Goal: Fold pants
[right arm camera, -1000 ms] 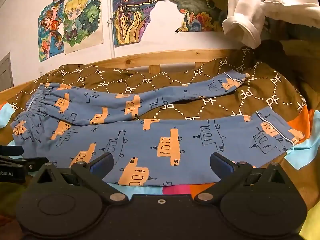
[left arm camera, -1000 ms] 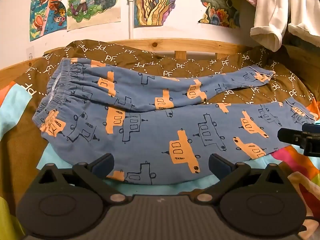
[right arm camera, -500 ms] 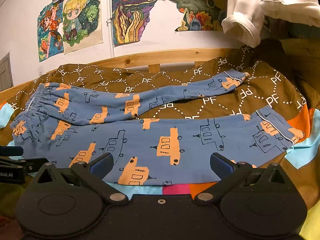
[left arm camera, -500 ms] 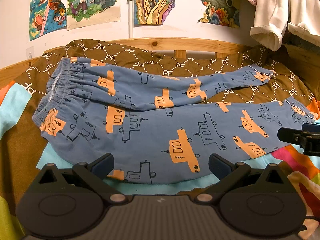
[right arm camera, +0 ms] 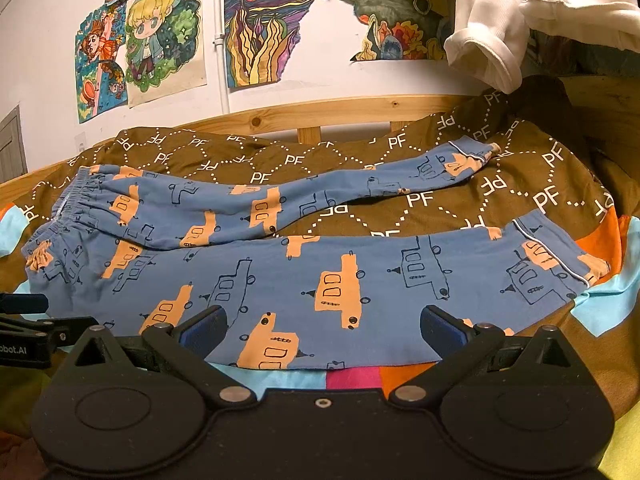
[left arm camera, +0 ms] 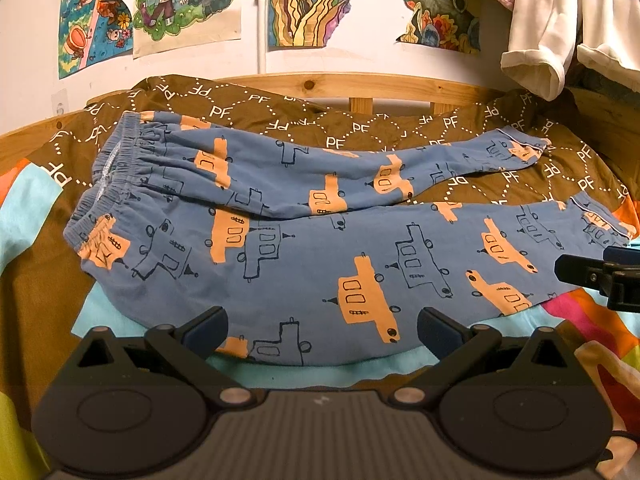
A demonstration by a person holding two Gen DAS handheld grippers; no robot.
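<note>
Blue pants (left arm camera: 304, 240) with orange vehicle prints lie spread flat on the bed, waistband at the left, both legs running right and splayed apart. They also show in the right wrist view (right arm camera: 320, 264). My left gripper (left arm camera: 322, 330) is open and empty, just in front of the near leg's lower edge, towards the waist end. My right gripper (right arm camera: 324, 326) is open and empty, in front of the same edge, towards the cuff end. The right gripper's tip shows in the left wrist view (left arm camera: 600, 276), and the left gripper's tip in the right wrist view (right arm camera: 36, 320).
A brown "PF" patterned blanket (left arm camera: 360, 128) and a bright patchwork cover (right arm camera: 608, 304) lie under the pants. A wooden bed rail (left arm camera: 400, 88) runs behind, below a wall with posters. White clothes (right arm camera: 520, 24) hang at the upper right.
Both grippers have barely moved; the view has crept very slightly closer to the pants. Nothing was gripped or released.
</note>
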